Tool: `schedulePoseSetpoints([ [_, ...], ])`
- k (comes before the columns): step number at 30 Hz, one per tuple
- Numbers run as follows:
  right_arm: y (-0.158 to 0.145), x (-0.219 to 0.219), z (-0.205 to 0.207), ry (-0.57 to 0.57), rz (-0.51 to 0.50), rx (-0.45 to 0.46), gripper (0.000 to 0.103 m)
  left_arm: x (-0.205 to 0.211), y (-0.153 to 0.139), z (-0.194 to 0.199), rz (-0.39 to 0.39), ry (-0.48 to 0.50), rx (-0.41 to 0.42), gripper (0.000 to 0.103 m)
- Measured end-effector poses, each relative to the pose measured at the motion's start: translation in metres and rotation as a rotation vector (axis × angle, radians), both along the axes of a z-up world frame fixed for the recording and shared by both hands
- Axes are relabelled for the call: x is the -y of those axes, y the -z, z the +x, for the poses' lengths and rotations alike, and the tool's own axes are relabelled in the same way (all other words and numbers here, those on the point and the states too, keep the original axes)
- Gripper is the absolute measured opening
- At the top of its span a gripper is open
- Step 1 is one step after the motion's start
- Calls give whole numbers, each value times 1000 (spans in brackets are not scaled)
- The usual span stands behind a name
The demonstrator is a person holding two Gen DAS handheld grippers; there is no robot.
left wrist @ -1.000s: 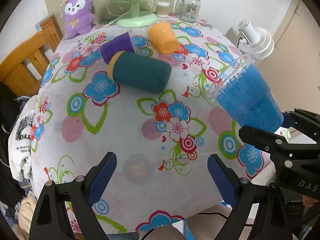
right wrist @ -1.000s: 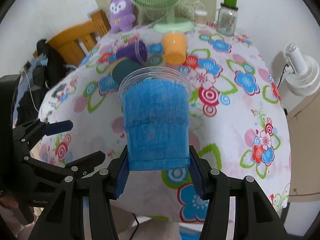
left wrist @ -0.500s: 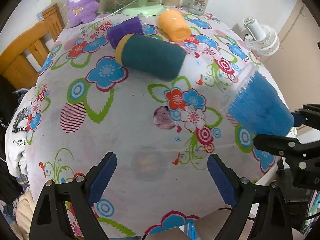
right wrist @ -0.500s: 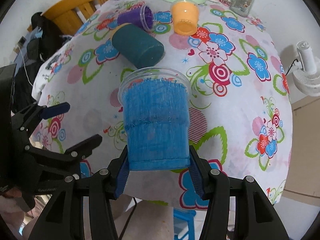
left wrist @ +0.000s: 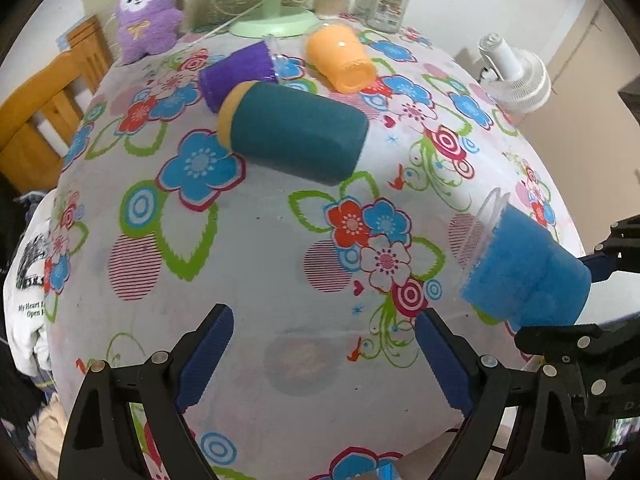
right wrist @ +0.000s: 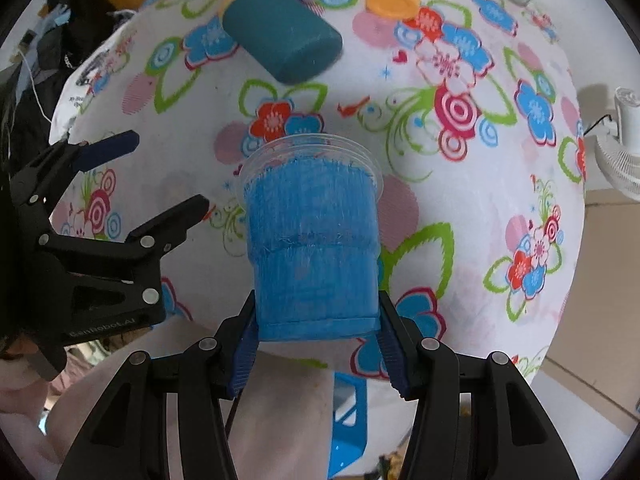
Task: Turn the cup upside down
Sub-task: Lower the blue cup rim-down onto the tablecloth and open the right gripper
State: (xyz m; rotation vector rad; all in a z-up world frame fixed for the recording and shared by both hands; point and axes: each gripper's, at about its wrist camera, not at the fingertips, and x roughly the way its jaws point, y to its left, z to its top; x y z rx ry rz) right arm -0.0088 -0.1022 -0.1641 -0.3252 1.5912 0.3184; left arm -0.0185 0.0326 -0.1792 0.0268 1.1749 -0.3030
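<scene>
A clear plastic cup with a blue fuzzy sleeve [right wrist: 314, 248] is held in my right gripper [right wrist: 318, 356], whose blue pads are shut on its base. The cup's open rim tilts down toward the flowered tablecloth [right wrist: 460, 200]. In the left wrist view the same cup [left wrist: 524, 276] hangs at the right, mouth facing the table, held by the right gripper [left wrist: 592, 300]. My left gripper [left wrist: 324, 356] is open and empty above the table's near edge; it also shows in the right wrist view [right wrist: 160, 184] at the left.
A teal cylinder with a yellow end [left wrist: 292, 132], a purple cup [left wrist: 240, 72] and an orange cup [left wrist: 340, 60] lie on their sides farther back. A green fan base [left wrist: 276, 20], glass jar [left wrist: 390, 0] and purple plush [left wrist: 150, 8] stand at the far edge. A white fan [left wrist: 512, 76] stands beside the table.
My right gripper has tipped the blue cup farther over and lowered it toward the table. Both cameras have moved closer to the tablecloth. The left gripper stays open.
</scene>
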Motion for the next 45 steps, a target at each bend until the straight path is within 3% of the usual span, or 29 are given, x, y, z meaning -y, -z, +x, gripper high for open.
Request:
schedulePoseSetpoints([
  [6,10,-6,10,-11,-54,-116,57,2,8,6,-23,42,-36,94],
  [15,27,-31,33,-60,-115,-184,58,-7,19,24,-23,57,-60,94],
  [18,24,-40,44,-68,-94,-157,59,-13,19,29,-16,42,-64,94],
  [20,19,-45,52,-65,-81,-132,78,-18,17,31,-17,30,-63,94],
  [23,9,-51,59,-78,-67,-64,86,-25,11,35,-20,11,-61,94],
  [30,-9,-41,62,-34,13,32,87,-29,-5,38,-7,-5,-29,94],
  [38,-30,-13,34,36,112,194,87,-20,-26,27,47,-41,16,94],
  [45,-52,6,5,127,177,352,87,-17,-58,7,36,-138,41,94],
])
